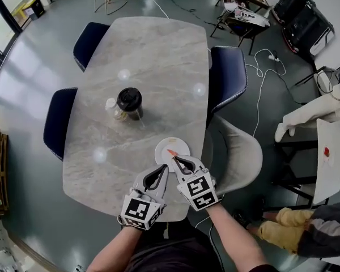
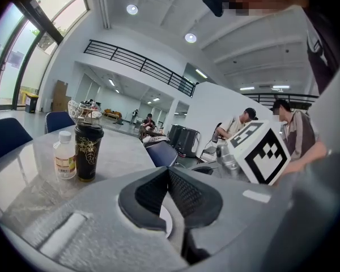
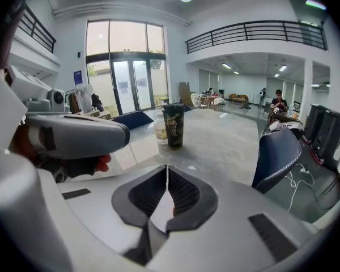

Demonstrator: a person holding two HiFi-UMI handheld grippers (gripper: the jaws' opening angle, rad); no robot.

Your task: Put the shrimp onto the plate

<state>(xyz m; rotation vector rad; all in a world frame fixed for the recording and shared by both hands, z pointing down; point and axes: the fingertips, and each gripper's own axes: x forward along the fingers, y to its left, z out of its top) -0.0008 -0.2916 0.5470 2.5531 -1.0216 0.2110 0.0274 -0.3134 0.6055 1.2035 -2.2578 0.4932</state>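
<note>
Shrimp (image 1: 170, 151) lies on the plate (image 1: 181, 143), near its middle. It's a small orange sliver w/ long axis approx. 10-to-4 o'clock in the head view, tho it's too small to be sure. Plate sits by the tabletop's (image 1: 153, 67) near-right edge, approx. 5 o'clock from the black cup (image 1: 130, 103) and small bottle (image 1: 111, 107), well apart from both.

Key relation: shrimp is at approx. 11 o'clock from the right gripper (image 1: 178, 159), just beside its tip and roughly in line w/ the way it points. From the left gripper (image 1: 163, 168) it's at approx. 1 o'clock, near but farther off. Right is the closer one.

Fingers: right pair pressed together, tips meeting in a thin line, nothing seen pinched there. Thru the gap behind the tips show white plate and an orange speck, prob. the shrimp. Left pair also pressed together, empty, w/ a bit of white plate in the gap.

Pose: grippers side by side at the 6 o'clock edge, forearms behind, marker cubes up. Right points to 11, left to 1, tips converging on the plate's near rim.

Judgement: shrimp looks placed, so the task seems done or nearly. Next move prob. needs only the right gripper to back off toward 5 o'clock w/o dragging the shrimp.
</note>
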